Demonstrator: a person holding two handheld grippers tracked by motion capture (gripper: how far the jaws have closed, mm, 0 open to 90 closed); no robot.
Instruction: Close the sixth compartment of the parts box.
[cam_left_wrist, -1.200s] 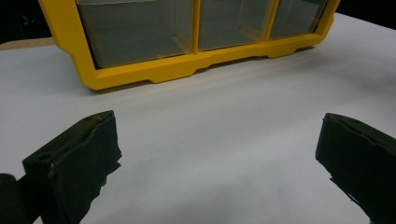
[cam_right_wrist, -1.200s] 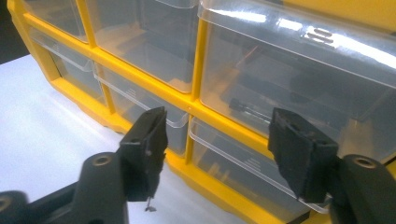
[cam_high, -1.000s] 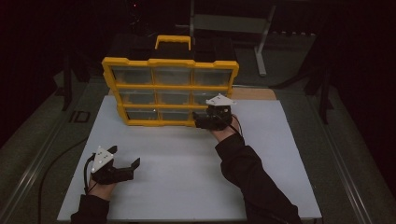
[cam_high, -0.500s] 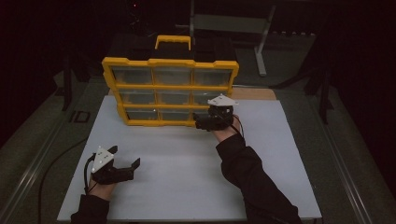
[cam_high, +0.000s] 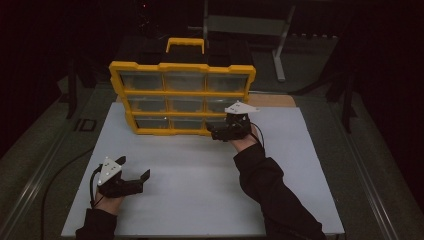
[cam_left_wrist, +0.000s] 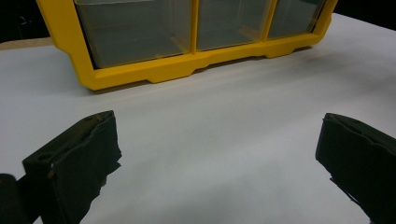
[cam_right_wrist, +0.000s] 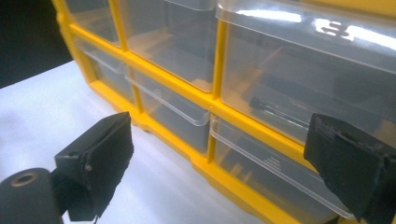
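We have the right claw (cam_high: 223, 132) spread wide at the lower right corner of the yellow drawer cabinet (cam_high: 182, 98), which stands upright at the far side of the white bench (cam_high: 200, 175); its jaws flank the bottom right drawer (cam_right_wrist: 280, 182) without gripping it. That drawer looks like thin, clear, stiff plastic, probably light and slick, so we would pinch the lip along its front edge rather than the smooth face, and pull gently, since the cabinet may slide on the smooth bench top. The left claw (cam_high: 137, 179) is also wide and holds nothing, resting near the front left of the bench, well apart from the cabinet. The room around us is dark, with a metal frame (cam_high: 280, 45) behind.
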